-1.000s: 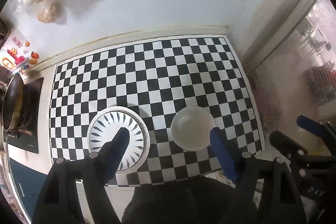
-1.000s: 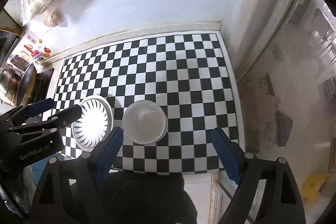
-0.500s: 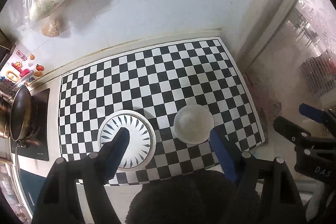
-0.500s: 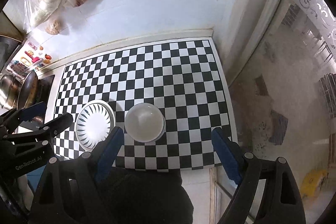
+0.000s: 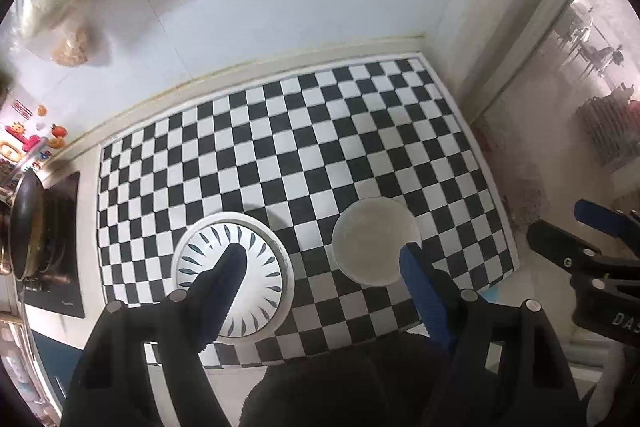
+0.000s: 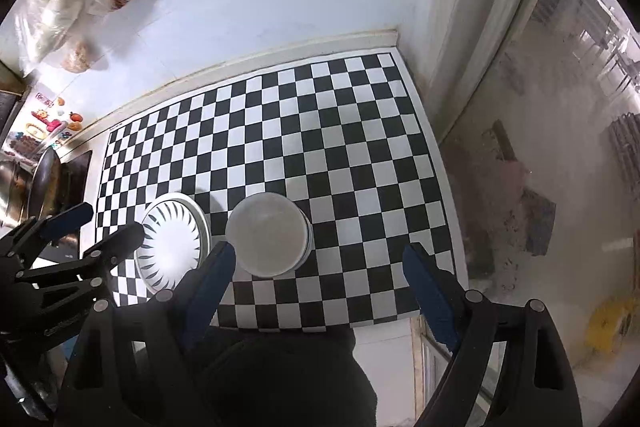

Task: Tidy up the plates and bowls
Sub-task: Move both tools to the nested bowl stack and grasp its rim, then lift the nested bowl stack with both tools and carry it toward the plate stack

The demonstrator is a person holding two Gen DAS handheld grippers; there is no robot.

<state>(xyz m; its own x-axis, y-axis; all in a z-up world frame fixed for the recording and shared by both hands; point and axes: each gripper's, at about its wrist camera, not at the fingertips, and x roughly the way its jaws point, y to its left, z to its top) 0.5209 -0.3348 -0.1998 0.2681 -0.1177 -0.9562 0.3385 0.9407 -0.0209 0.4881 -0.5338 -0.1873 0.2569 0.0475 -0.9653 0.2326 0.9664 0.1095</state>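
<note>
Left wrist view shows the left claw (image 5: 320, 259) wide open and empty above the desk (image 5: 280, 147), and it has risen compared with a second ago. The plate (image 5: 256, 259) and the bowl (image 5: 372, 239) lie side by side, apart, near the front edge. The right claw (image 6: 316, 259) is wide open too, holding nothing. Probably no dish is chosen yet; stacking is still not started.

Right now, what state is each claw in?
Left claw: open, holding nothing.
Right claw: open, holding nothing.
</note>
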